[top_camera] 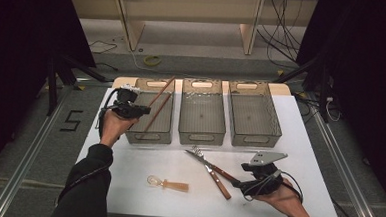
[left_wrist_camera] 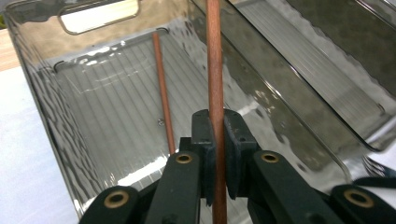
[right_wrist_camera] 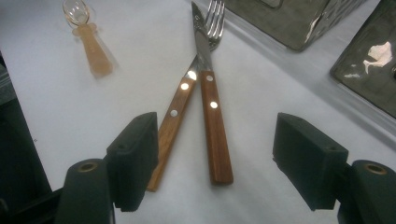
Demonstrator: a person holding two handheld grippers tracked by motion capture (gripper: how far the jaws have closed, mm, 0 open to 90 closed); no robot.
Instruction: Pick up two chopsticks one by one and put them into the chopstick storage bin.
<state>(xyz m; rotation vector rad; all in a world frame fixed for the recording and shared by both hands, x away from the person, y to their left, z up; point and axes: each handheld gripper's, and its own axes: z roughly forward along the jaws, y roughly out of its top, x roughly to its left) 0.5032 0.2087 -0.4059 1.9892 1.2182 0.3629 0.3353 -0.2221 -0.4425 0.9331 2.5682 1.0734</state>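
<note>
My left gripper (top_camera: 141,111) hangs over the left grey bin (top_camera: 148,136), shut on a brown chopstick (top_camera: 163,91) that stands nearly upright between the jaws (left_wrist_camera: 215,70). A second chopstick (left_wrist_camera: 161,84) lies slanted on the floor of the same bin (left_wrist_camera: 42,102). My right gripper (top_camera: 240,182) is open near the table's front right. Between its spread jaws (right_wrist_camera: 217,154) lie the wooden handles of a knife (right_wrist_camera: 214,130) and a fork (right_wrist_camera: 173,116), crossed at the necks. A clear amber spoon (top_camera: 168,184) lies to their left.
Two more grey bins, middle (top_camera: 201,137) and right (top_camera: 253,139), stand beside the left one along the back of the white table (top_camera: 288,158). Black frame legs and cables lie on the floor beyond the table.
</note>
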